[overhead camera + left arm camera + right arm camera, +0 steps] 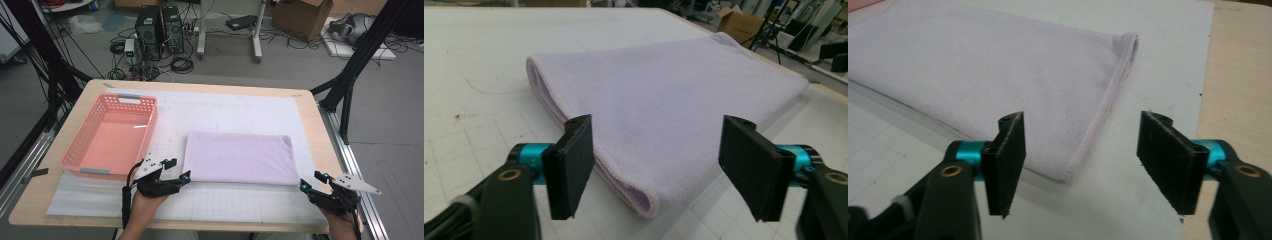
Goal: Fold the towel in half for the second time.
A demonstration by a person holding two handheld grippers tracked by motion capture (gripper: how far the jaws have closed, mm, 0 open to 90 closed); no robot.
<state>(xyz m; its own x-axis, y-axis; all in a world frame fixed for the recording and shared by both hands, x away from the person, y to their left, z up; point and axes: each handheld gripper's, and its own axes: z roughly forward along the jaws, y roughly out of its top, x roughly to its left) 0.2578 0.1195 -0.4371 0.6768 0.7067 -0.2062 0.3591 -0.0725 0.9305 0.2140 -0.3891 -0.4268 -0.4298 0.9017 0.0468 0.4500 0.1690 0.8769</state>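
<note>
A folded lilac towel (239,157) lies flat on the white gridded mat (225,107). My left gripper (181,169) is at the towel's near left corner, open. In the left gripper view the towel (664,95) has its folded corner between my open jaws, and the pads do not touch it; the left gripper (659,165) holds nothing. My right gripper (311,180) is just off the near right corner, open. In the right gripper view the towel (978,70) has its stitched corner in front of the gap of the right gripper (1080,162), untouched.
A pink plastic basket (82,127) with nothing in it stands on the table's left side, just beyond my left hand. The wooden table edge (320,130) runs close on the right. Computers, cables and boxes sit on the floor behind the table.
</note>
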